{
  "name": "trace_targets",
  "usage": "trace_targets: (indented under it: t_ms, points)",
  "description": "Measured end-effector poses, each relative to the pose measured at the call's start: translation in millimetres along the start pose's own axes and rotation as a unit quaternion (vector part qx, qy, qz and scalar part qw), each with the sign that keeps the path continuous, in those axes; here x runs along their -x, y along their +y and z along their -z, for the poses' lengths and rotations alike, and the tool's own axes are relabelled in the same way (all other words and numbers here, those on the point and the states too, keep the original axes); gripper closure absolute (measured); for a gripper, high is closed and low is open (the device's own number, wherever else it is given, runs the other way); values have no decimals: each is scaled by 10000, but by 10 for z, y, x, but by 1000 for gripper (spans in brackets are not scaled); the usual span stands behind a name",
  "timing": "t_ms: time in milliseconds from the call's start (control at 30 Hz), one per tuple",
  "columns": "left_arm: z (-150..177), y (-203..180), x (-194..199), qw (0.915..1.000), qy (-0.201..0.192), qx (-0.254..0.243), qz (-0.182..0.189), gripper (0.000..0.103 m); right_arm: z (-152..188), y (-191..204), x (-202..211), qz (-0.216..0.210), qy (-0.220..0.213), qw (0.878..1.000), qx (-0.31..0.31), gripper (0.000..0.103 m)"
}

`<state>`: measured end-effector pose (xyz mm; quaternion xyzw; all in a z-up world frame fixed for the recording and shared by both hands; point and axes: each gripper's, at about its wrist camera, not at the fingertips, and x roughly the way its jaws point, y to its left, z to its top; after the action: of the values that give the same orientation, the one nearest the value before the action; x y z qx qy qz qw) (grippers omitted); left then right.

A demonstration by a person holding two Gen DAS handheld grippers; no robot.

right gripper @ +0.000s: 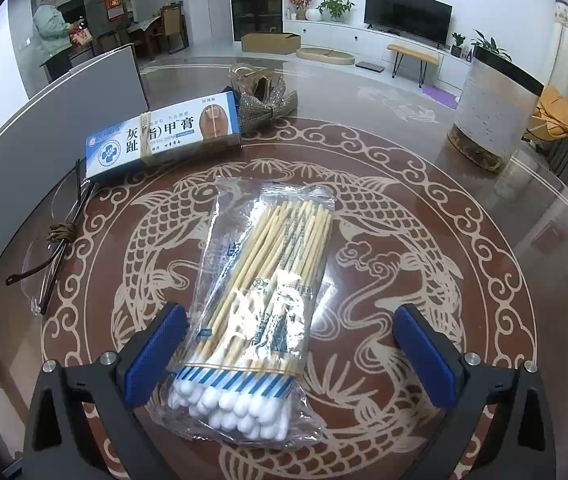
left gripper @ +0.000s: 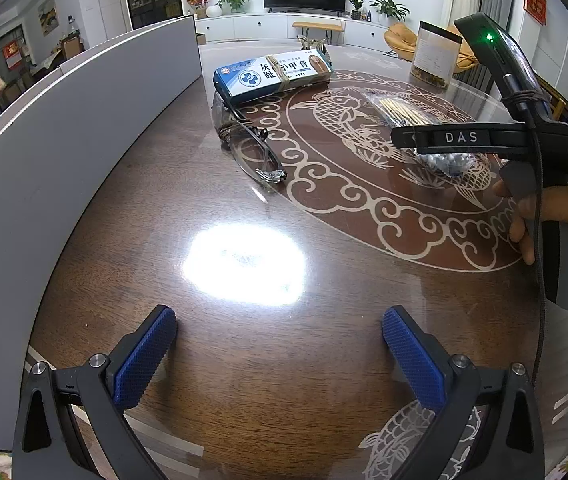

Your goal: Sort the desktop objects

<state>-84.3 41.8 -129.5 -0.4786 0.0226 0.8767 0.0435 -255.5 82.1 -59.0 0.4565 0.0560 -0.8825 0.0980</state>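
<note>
Dark wood table (left gripper: 244,360) with a fish inlay fills the left wrist view; the left gripper (left gripper: 280,356) hangs released over bare wood, nothing between its jaws. One pair of glasses (left gripper: 252,148) and one ointment box (left gripper: 272,78) lie far ahead, well apart from it.

From the right wrist, the right gripper (right gripper: 290,354) stands wide and unclenched astride the near, cotton-tipped end of one swab packet (right gripper: 260,300), whose long axis runs away from the jaws. The right hand is plainly nearer.
</note>
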Motion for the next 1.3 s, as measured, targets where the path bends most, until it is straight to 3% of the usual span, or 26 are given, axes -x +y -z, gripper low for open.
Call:
trace_targets:
  t_ms: [533, 667, 767, 867, 1300]
  points:
    - [5, -4, 5, 10000, 5, -3, -10, 0, 4, 3, 4, 7, -3, 10000, -3, 0]
    - [14, 12, 40, 9999, 159, 17, 2, 0, 5, 2, 3, 12, -3, 10000, -1, 0]
    - [-30, 98, 68, 9990, 197, 256, 299, 0, 5, 2, 3, 11, -5, 10000, -2, 0]
    - [-150, 305, 57, 9941, 48, 827, 698, 0, 5, 1, 1, 9, -6, 10000, -4, 0]
    - [-1052, 452, -591, 9960, 355, 809, 107, 0, 4, 3, -6, 13, -8, 10000, -4, 0]
